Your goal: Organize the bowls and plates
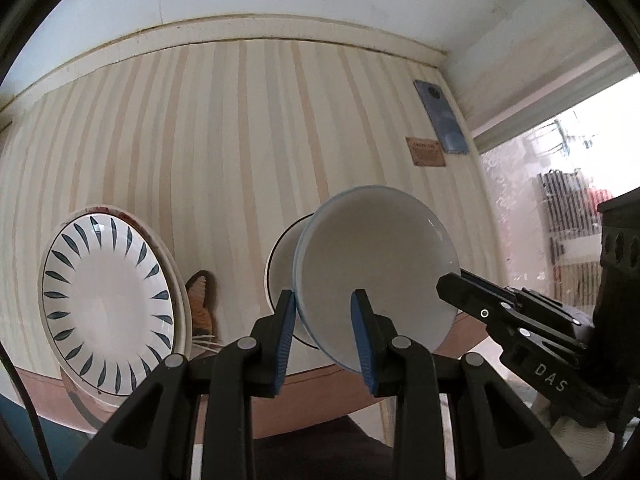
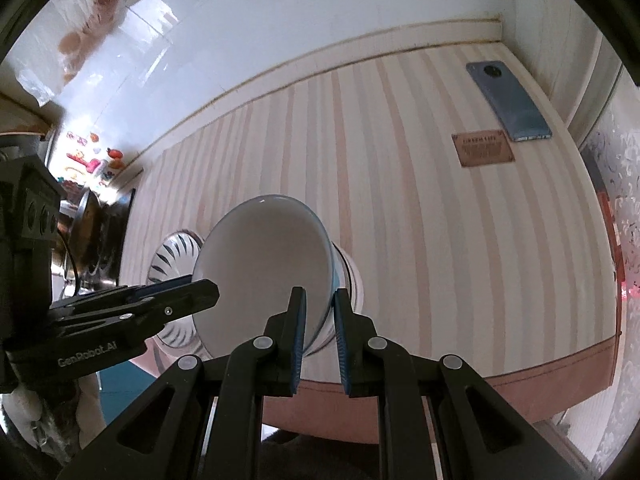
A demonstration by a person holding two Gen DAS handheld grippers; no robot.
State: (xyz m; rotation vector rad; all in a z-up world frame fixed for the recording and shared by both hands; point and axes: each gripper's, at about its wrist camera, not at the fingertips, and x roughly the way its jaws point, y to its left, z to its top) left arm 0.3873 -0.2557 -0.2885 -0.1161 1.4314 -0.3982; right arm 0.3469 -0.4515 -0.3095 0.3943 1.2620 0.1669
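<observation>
My left gripper [image 1: 326,334] and right gripper [image 2: 320,334] are each clamped on opposite rims of the white bowl [image 1: 376,268], holding it tilted above the striped desk [image 1: 208,136], with the patterned plate [image 1: 108,312] lying off to one side.

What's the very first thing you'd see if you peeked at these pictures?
A big white bowl with a pale blue rim, held up in the middle over the striped tablecloth. The left gripper and right gripper each pinch its rim between blue-padded fingers. To the left lies a plate with dark leaf marks around it.
</observation>
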